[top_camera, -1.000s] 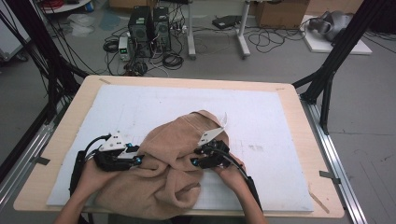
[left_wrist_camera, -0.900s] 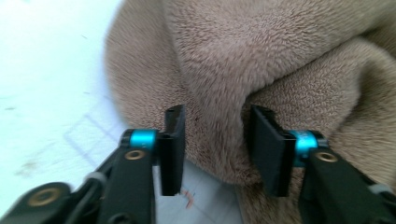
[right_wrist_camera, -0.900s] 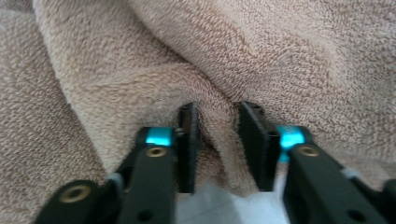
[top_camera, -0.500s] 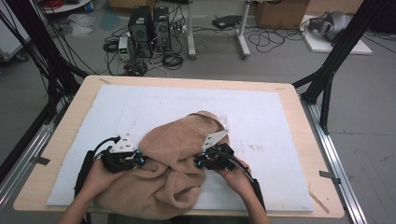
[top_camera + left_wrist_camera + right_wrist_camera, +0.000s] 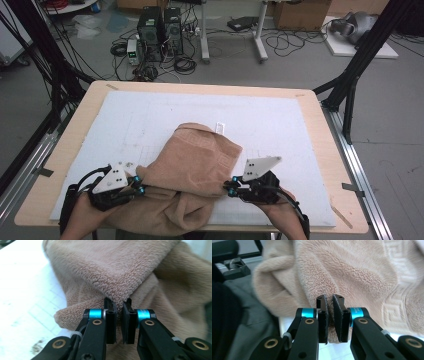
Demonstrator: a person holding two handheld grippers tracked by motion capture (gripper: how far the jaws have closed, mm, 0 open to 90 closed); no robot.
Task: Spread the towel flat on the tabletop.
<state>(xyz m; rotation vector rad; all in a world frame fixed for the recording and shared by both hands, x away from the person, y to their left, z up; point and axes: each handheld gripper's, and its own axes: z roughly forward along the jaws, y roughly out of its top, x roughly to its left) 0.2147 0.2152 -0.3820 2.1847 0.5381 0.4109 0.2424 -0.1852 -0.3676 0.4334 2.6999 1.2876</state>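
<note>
From the high view, I have the tan towel [image 5: 192, 175] bunched near the front edge of the worktop [image 5: 60, 165], lying on the white mat [image 5: 280, 120], with one flap draped over that front edge toward me. My left gripper [image 5: 141, 189] bites the towel's left side and my right gripper [image 5: 227, 189] bites its right side, both low at the front of the heap. The risk I see here: most of the cloth is piled behind my two grips, so if I pull the hands apart too fast, the heap may drag across the mat instead of unfolding, or the hanging flap may slide the whole towel off the worktop.

In the left gripper view, the fingers [image 5: 110, 317] are clamped on a thin ridge of the towel [image 5: 120, 270], only at its very fold. That is a shallow bite on thick pile; I judge it could slip out under tension.

In the right gripper view, the fingers [image 5: 322, 320] are likewise closed on a fold of the towel [image 5: 352, 277], pinching little more than an edge. The patterned border lies to the right of my grip, so I may be holding a mid-fold and not a corner; spreading from there could leave the towel twisted.
</note>
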